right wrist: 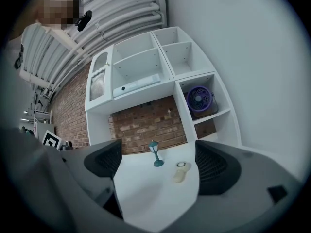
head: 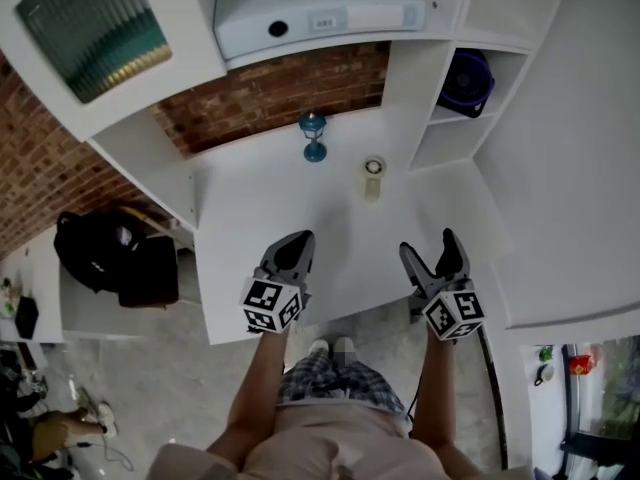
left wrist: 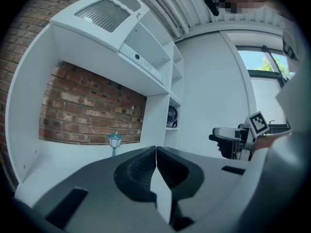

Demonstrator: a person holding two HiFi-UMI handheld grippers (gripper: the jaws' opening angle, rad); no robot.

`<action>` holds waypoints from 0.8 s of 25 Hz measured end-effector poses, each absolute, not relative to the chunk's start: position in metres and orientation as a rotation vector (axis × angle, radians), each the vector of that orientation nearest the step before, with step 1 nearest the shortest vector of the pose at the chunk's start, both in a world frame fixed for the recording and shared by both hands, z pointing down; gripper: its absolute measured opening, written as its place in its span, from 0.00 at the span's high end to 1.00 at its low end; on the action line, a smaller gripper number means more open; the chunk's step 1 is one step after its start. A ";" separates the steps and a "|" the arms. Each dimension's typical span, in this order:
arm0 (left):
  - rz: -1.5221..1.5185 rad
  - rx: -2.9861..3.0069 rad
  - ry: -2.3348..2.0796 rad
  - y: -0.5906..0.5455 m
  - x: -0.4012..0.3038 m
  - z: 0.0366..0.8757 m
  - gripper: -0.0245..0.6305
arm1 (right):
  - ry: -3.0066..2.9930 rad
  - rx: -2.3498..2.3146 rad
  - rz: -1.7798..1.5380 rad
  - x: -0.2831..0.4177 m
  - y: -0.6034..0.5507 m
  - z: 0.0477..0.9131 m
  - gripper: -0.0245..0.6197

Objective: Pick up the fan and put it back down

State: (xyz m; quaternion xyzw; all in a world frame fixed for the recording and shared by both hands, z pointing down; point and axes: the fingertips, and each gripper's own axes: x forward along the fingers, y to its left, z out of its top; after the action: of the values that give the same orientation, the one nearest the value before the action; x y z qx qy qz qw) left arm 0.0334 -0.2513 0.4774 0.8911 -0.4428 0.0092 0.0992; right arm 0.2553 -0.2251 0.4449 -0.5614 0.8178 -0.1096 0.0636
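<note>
Two hand-held grippers hang over the near edge of the white surface [head: 250,218], and neither touches anything. The left hand-held gripper [head: 296,248] has its jaws pressed together. The right hand-held gripper [head: 430,250] has its jaws spread wide with nothing between them.

Ahead of the right one and well apart from it, a small cream fan [head: 373,179] lies flat, round head toward the back and handle toward the person. I take this for the task's thing, though a purple fan [head: 466,78] also sits in a shelf compartment at the far right.

The pickup has not begun. To do it well, I would:
- carry the open right jaws forward and low;
- straddle the handle across its narrow width rather than the head;
- close gently and lift straight up;
- set it down flat, clear of the teal lantern [head: 314,136] just beyond it to the left.

No writing is legible. The cubes carry only square markers, and the label on the white appliance [head: 320,18] above the brick wall [head: 280,88] is too small to read.
</note>
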 end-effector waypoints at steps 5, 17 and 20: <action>0.035 2.624 -1.314 -0.277 0.036 0.483 0.92 | 2.480 -1.715 -0.344 0.249 -0.249 0.448 0.24; 0.104 2.573 -1.376 -0.376 0.044 0.488 0.92 | 2.628 -1.749 -0.360 0.219 -0.352 0.460 0.24; 0.143 2.558 -1.328 -0.410 0.055 0.501 0.92 | 2.648 -1.807 -0.402 0.215 -0.392 0.477 0.24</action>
State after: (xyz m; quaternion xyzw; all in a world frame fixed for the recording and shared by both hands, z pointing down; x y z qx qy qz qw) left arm 0.0549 -0.4101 0.5007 0.8792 -0.4565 0.0493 0.1274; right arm 0.2147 -0.3916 0.4769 -0.5588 0.8187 -0.1244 -0.0448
